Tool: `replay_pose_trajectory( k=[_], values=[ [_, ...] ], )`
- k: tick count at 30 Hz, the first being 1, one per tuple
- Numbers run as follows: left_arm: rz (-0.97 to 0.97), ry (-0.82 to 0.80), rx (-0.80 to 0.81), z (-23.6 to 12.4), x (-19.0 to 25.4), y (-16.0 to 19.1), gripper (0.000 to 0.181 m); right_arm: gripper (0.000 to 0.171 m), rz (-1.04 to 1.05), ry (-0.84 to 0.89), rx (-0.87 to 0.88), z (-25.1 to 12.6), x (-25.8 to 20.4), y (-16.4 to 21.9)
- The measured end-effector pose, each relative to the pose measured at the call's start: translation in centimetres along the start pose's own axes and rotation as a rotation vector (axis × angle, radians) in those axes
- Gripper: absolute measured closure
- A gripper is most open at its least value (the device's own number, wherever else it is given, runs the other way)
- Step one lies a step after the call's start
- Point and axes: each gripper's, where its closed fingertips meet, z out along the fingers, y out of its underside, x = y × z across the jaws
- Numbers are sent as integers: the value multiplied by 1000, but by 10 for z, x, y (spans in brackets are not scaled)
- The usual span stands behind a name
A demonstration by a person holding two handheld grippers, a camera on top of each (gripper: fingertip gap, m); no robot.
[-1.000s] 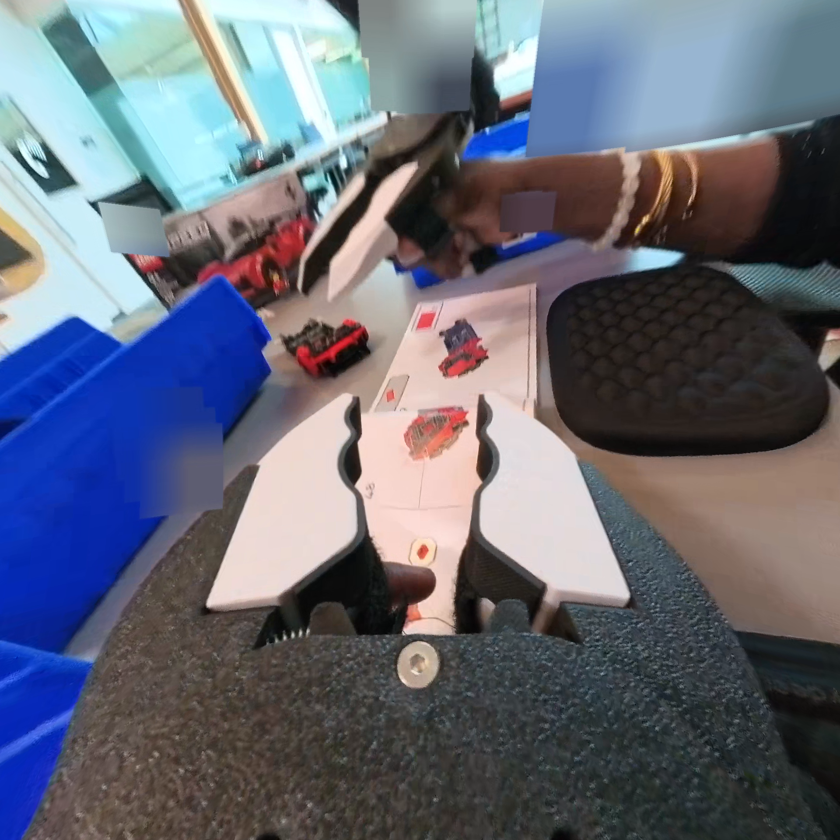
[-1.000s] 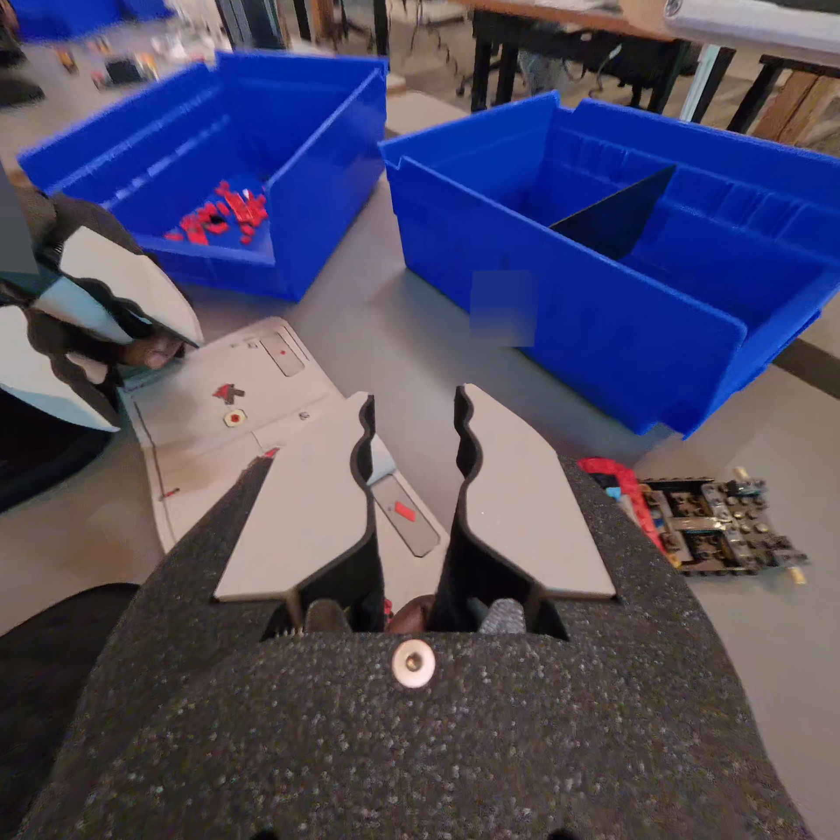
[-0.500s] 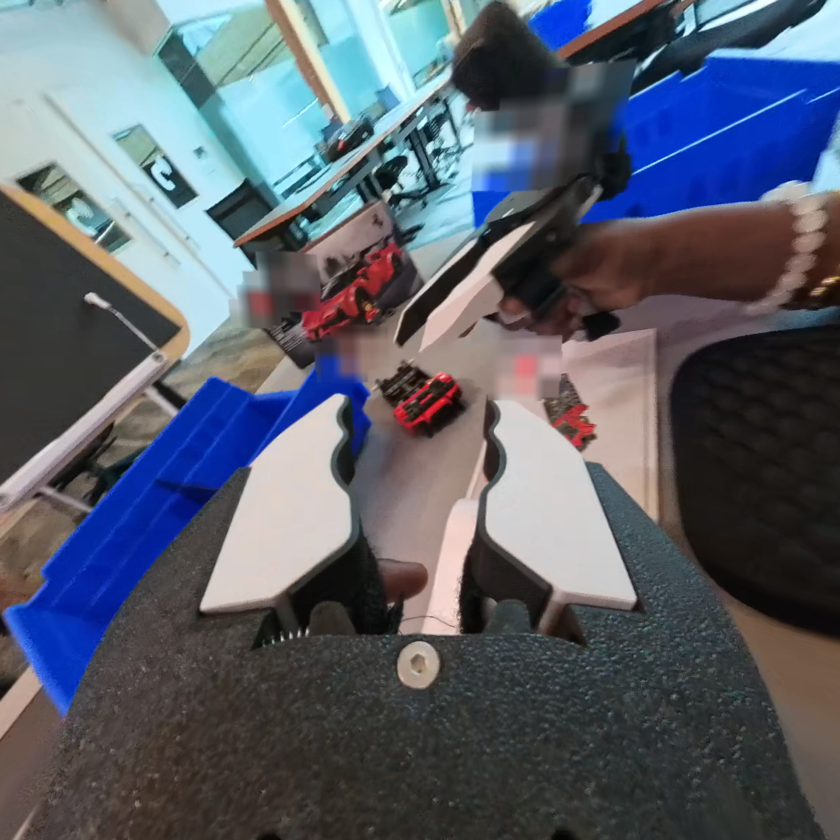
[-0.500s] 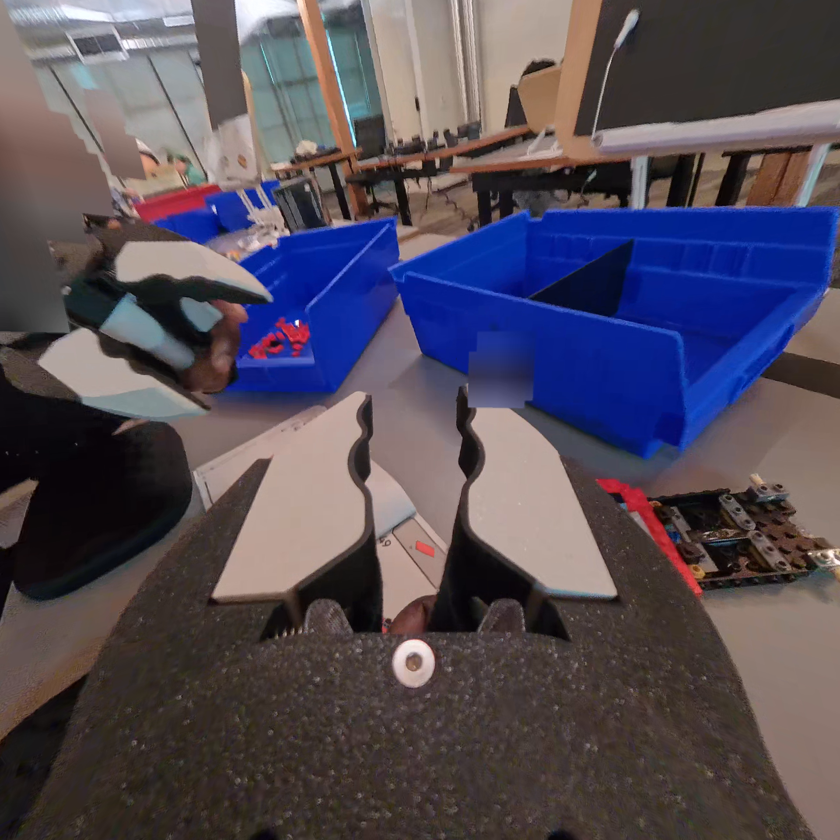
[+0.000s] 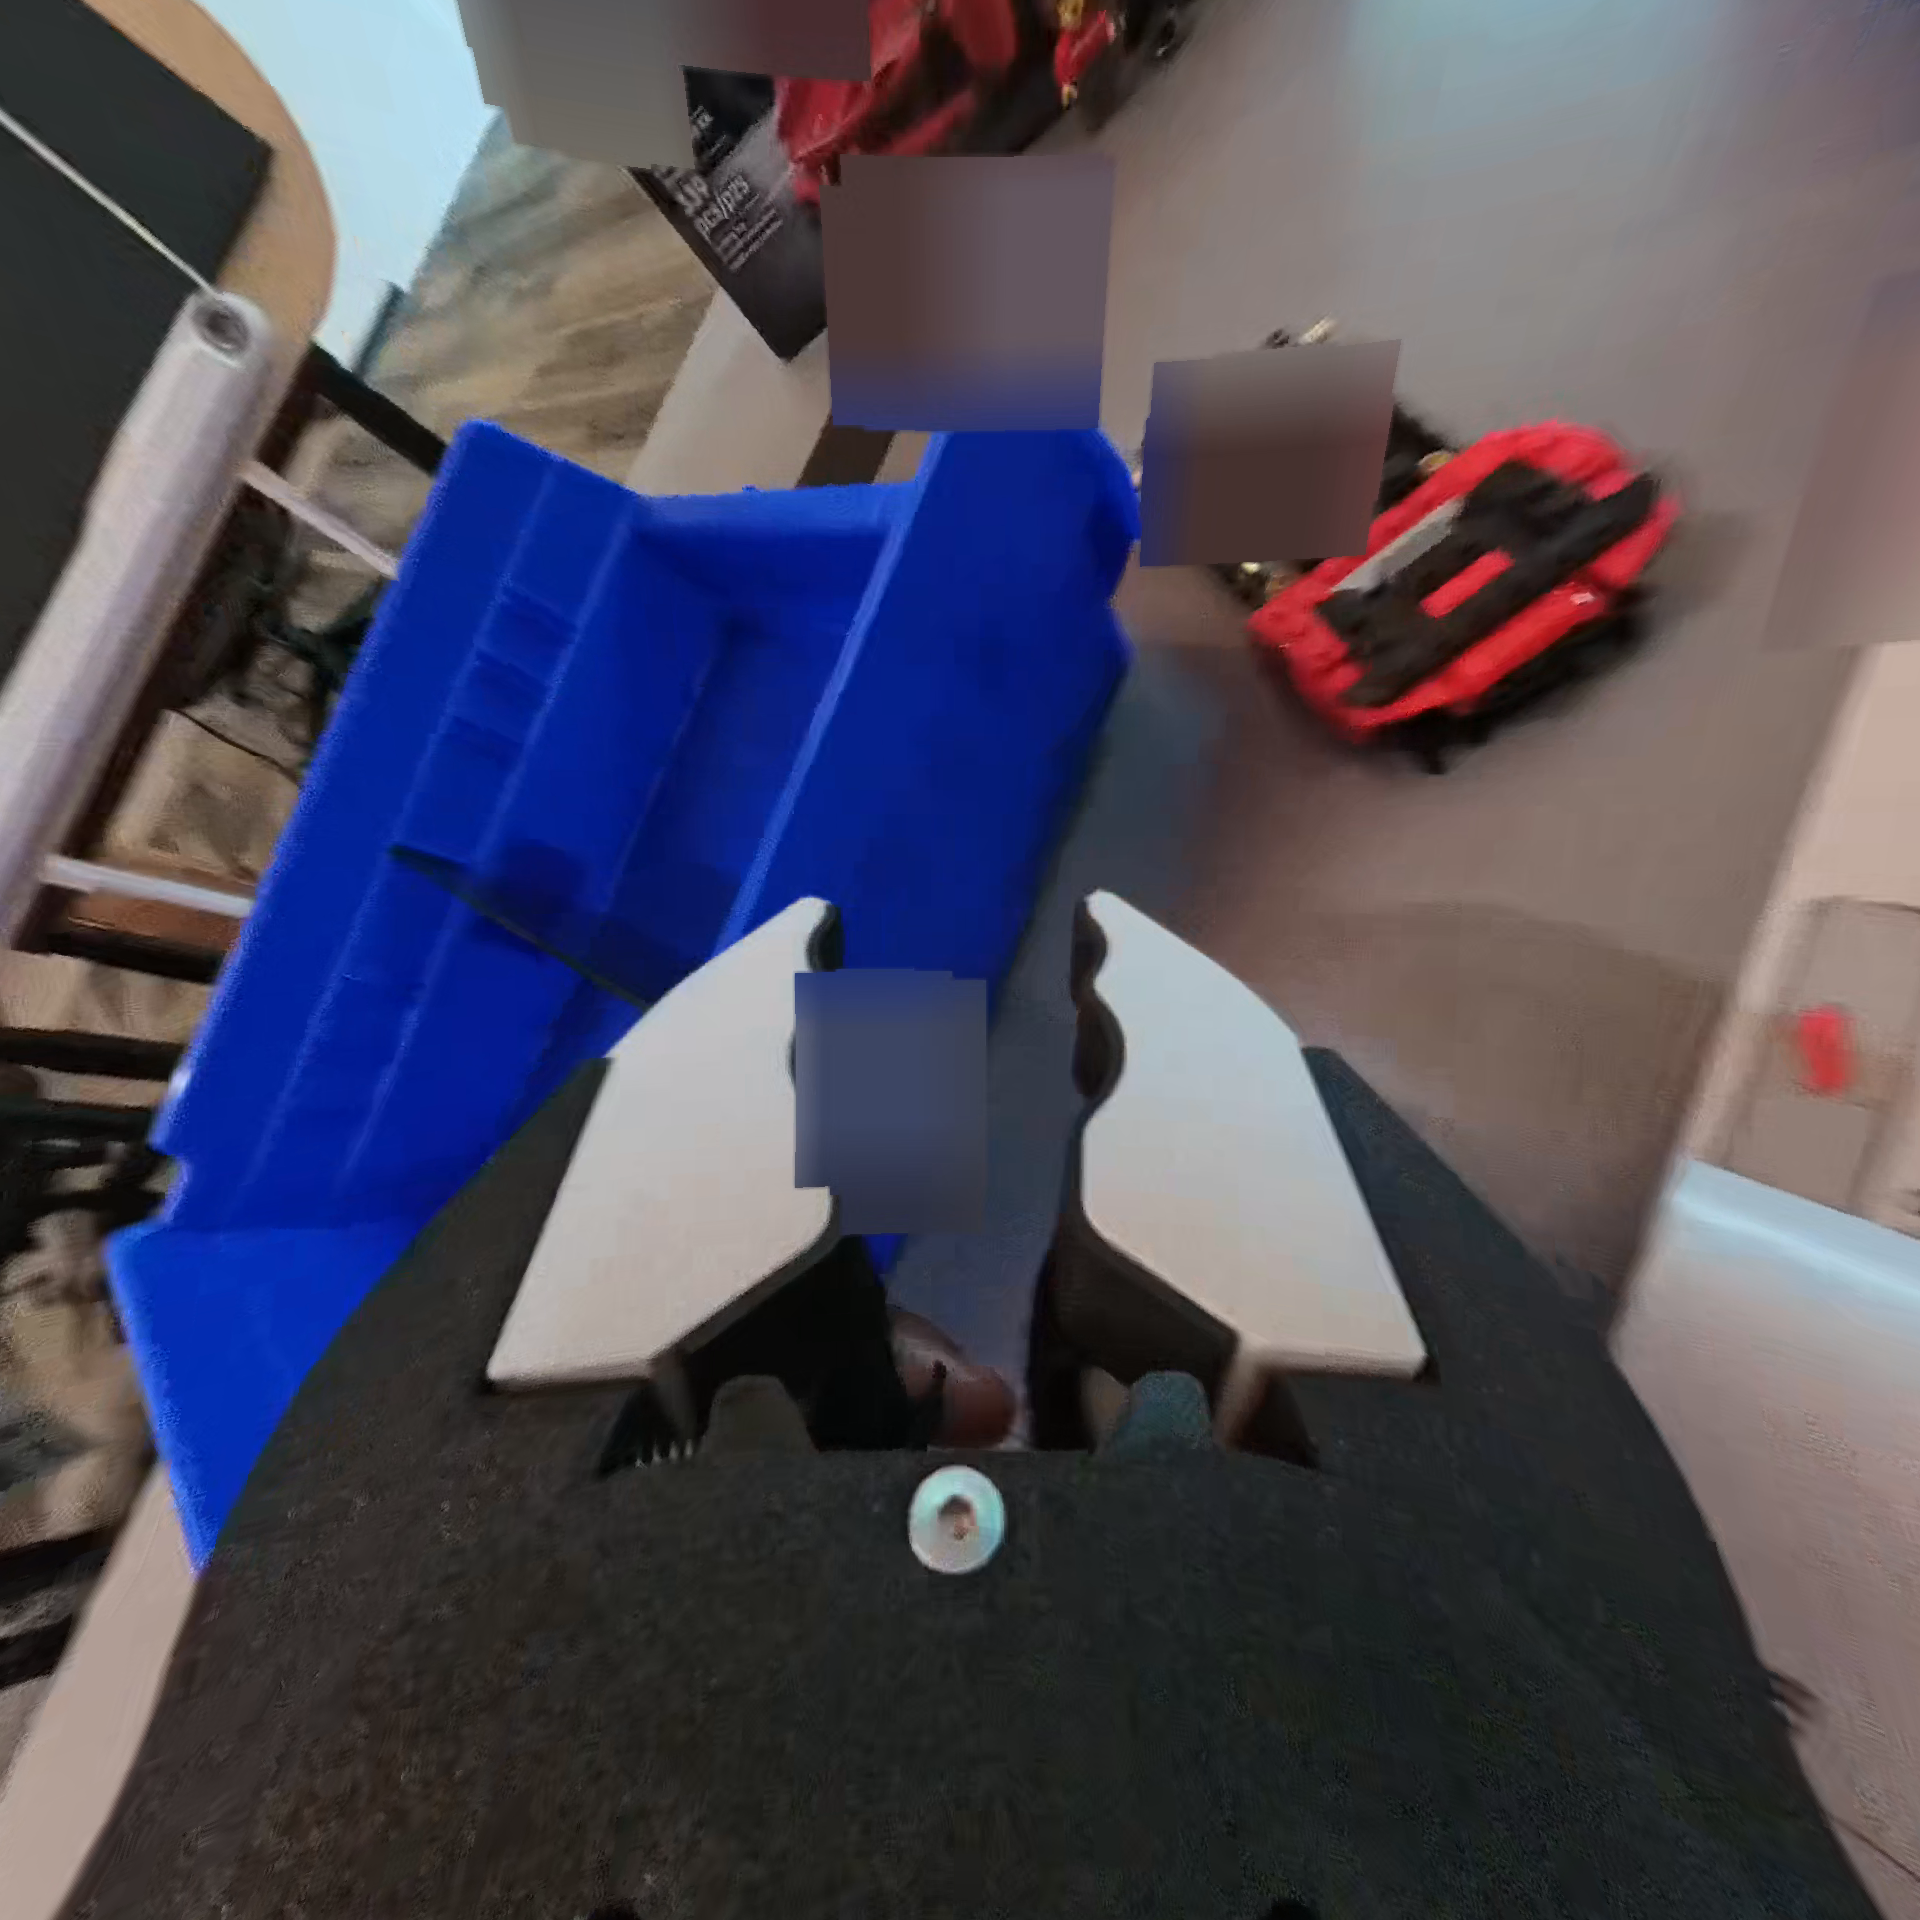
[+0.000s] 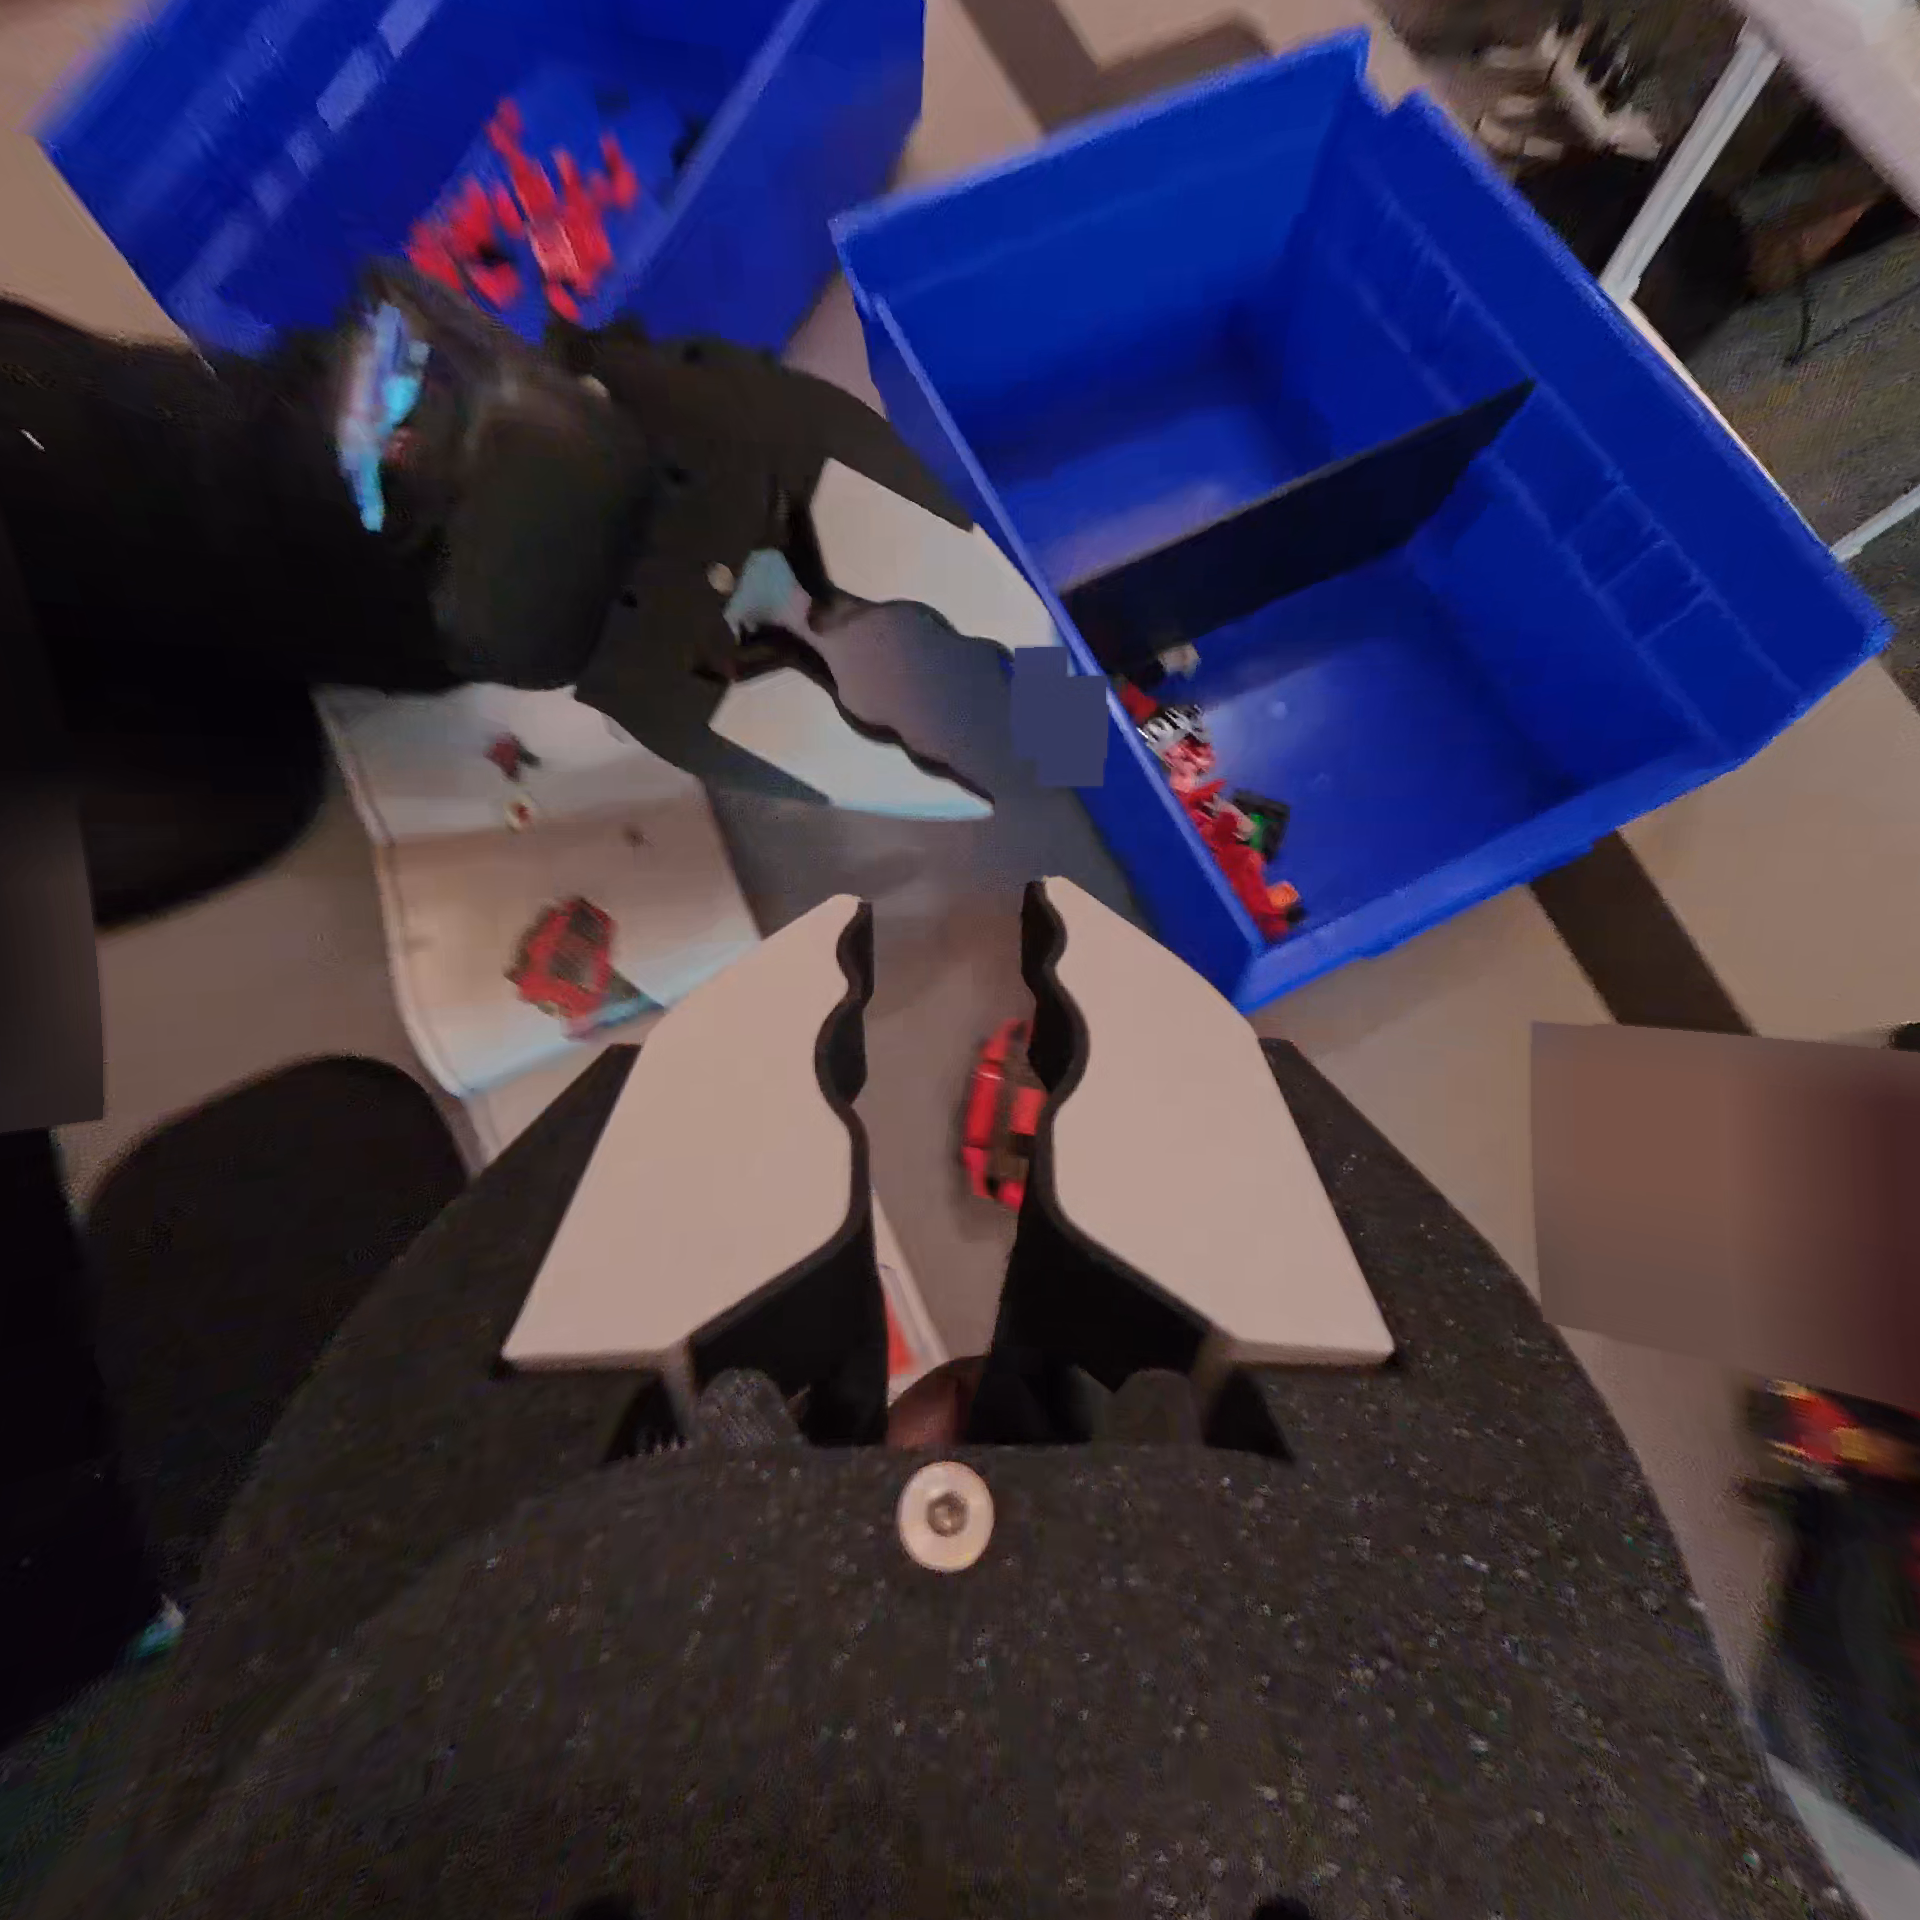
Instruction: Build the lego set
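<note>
1. The right gripper (image 6: 945, 914) is nearest in its own view: its two pale fingers stand apart with a clear gap and hold nothing.
2. Seen through that gap, a small red lego piece (image 6: 1000, 1117) lies on the table (image 6: 1714, 831), partly hidden by the right-hand finger; blur keeps me from telling its exact shape.
3. To the left of it lies the open instruction booklet (image 6: 540, 831), flat on the table, with a black pad (image 6: 260, 1174) beside its near corner.
4. The left gripper (image 5: 956, 914) is also parted and empty in its own view; in the right wrist view it hovers over the booklet's far edge, tips pointing toward the divided blue bin (image 6: 1382, 499).
5. That bin holds a heap of loose red and black lego parts (image 6: 1226, 821) in its near compartment, against the wall; the far compartment looks bare.
6. A second blue bin (image 6: 468, 135) farther left holds more red pieces (image 6: 540, 218).
7. In the left wrist view the partly built red and black lego car (image 5: 1465, 582) sits on the table beyond the bin's corner, well apart from both grippers.
8. Handling, as I judge it: the loose pieces are light, stiff and slick, so pinch one across its flat sides. The car is light but could shed parts; grip it across the chassis, not the bodywork.
</note>
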Motion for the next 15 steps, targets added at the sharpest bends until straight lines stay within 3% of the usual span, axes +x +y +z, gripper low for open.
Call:
replay_pose_trajectory(
  k=[2,7,9,12,13,14,15],
  values=[
    [36,-33,37,9,-6,-6,147,144,-43,-8,-95,8,24,4],
    [190,-138,160,0,-15,-35,136,148,-24,-109,-163,35,63,4],
    [162,-154,161,-3,-26,-38,134,149,-32,-124,-190,44,73,11],
    [73,-45,-31,13,-34,-7,149,149,-34,-152,-214,52,74,20],
    [63,23,-135,18,-30,10,142,149,-43,-154,-227,53,73,23],
    [72,27,-167,19,-34,14,158,149,-61,-149,-243,54,72,27],
    [87,30,-178,17,-36,15,160,148,-82,-135,-256,54,73,30]
  ],
)
